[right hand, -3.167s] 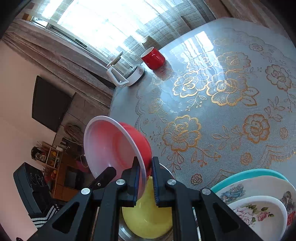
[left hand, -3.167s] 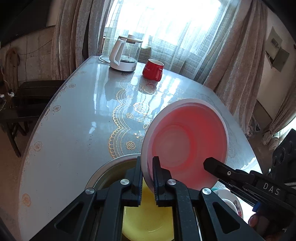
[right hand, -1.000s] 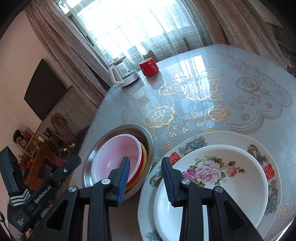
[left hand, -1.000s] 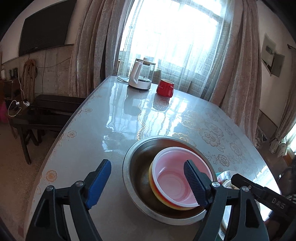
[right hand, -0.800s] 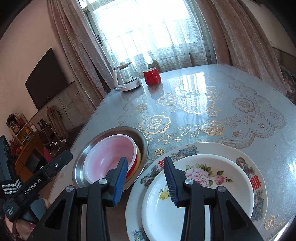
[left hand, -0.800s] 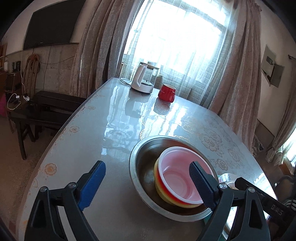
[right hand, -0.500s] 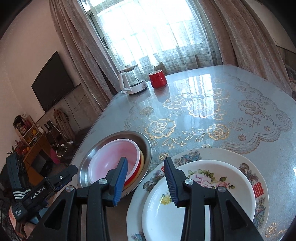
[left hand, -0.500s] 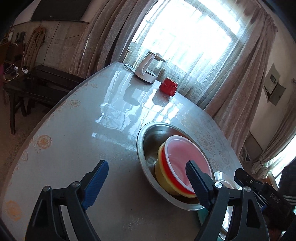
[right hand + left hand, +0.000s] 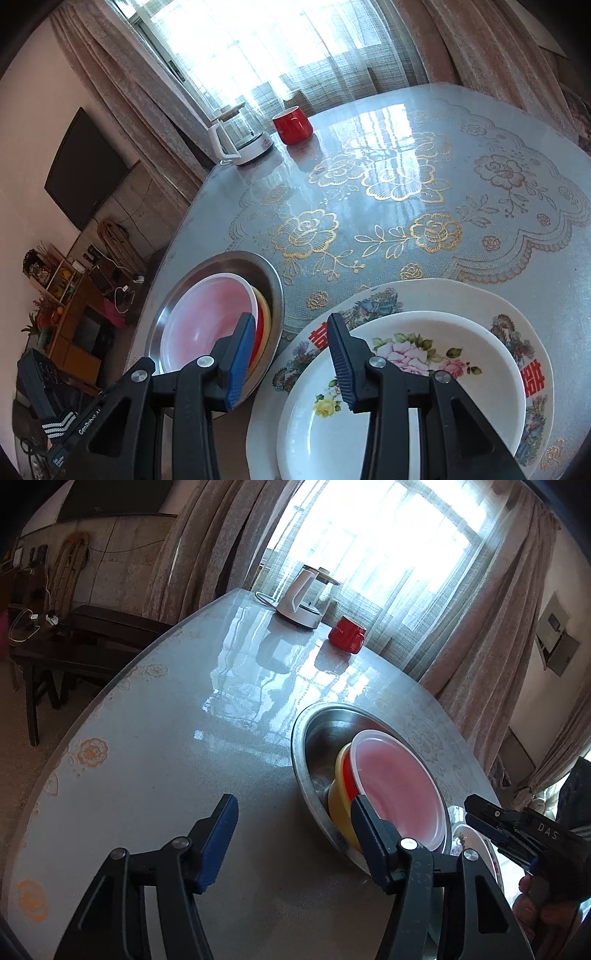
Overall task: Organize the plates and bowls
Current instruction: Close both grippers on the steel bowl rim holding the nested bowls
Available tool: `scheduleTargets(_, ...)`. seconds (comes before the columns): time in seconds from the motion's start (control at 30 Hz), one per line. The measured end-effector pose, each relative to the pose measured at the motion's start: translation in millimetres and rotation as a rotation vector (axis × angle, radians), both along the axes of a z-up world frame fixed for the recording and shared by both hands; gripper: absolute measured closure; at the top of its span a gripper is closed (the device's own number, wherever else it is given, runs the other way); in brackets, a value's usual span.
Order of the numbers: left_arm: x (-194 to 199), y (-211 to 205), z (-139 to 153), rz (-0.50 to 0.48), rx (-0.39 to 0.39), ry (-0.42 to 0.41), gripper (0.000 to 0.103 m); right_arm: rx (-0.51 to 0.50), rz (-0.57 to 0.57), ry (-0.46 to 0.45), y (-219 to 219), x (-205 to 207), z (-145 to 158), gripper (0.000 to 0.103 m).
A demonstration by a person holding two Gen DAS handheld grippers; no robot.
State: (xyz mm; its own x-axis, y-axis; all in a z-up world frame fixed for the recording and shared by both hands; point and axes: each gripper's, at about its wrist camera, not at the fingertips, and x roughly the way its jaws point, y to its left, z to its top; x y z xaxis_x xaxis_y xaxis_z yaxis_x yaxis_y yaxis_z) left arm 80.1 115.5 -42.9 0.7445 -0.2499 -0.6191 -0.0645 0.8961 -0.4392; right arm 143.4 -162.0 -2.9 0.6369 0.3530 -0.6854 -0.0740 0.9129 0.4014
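Note:
A steel basin (image 9: 314,738) (image 9: 266,273) holds a nested stack: a yellow bowl (image 9: 338,794), a red bowl (image 9: 346,771) and a pink-and-white bowl (image 9: 399,786) (image 9: 210,314) on top. My left gripper (image 9: 291,812) is open and empty, above the table left of the basin. My right gripper (image 9: 291,332) is open and empty, above the gap between the basin and a stack of floral plates (image 9: 406,373). The top floral plate (image 9: 424,387) lies on a larger patterned plate (image 9: 517,325).
A white electric kettle (image 9: 304,594) (image 9: 240,140) and a red mug (image 9: 347,635) (image 9: 293,123) stand at the far end of the table. A dark bench (image 9: 85,635) is off the table's left side. The right gripper's body (image 9: 517,830) shows at the right.
Both grippers have let go of the pink-and-white bowl, which now sits in the stack in the basin. Both have opened and pulled back; the left view has swung left.

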Motion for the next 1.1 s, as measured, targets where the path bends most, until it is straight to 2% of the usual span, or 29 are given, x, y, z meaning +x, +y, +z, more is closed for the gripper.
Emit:
scheduleTargets(0.03,1.3,-1.6,-0.8,-0.005,0.011,0.007,0.051,-0.025,0.004,0.016,2.9,3.6,-1.0,0.066)
scheduleTargets(0.17,2.9,-5.2,-1.1,-0.031,0.009,-0.003,0.057,-0.134,0.041,0.055,16.2,18.2,-7.4,0.074)
scheduleTargets(0.37,12.5,-13.3,-1.8,-0.05,0.031,0.009,0.065,-0.125,0.113,0.062,24.5,34.7,-8.5,0.082)
scheduleTargets(0.47,18.8,-15.6,-2.5,-0.049,0.038,0.012,0.069,-0.095,0.139,0.106,27.7,44.7,-16.4,0.087)
scheduleTargets(0.6,26.7,-19.0,-4.3,-0.044,0.062,0.024,0.074,-0.005,0.119,0.138,20.6,54.1,-21.8,0.089)
scheduleTargets(0.73,40.6,-23.2,-12.2,-0.056,0.044,0.076,0.081,0.003,0.116,0.145,25.0,60.8,-23.6,0.089)
scheduleTargets(0.93,35.5,-20.5,-13.2,-0.049,0.016,0.08,0.079,0.041,0.122,0.157,23.0,63.1,-25.8,0.088)
scheduleTargets(1.1,30.5,-23.0,-10.0,-0.055,0.052,0.088,0.081,0.083,0.15,0.183,19.6,60.0,-28.4,0.088)
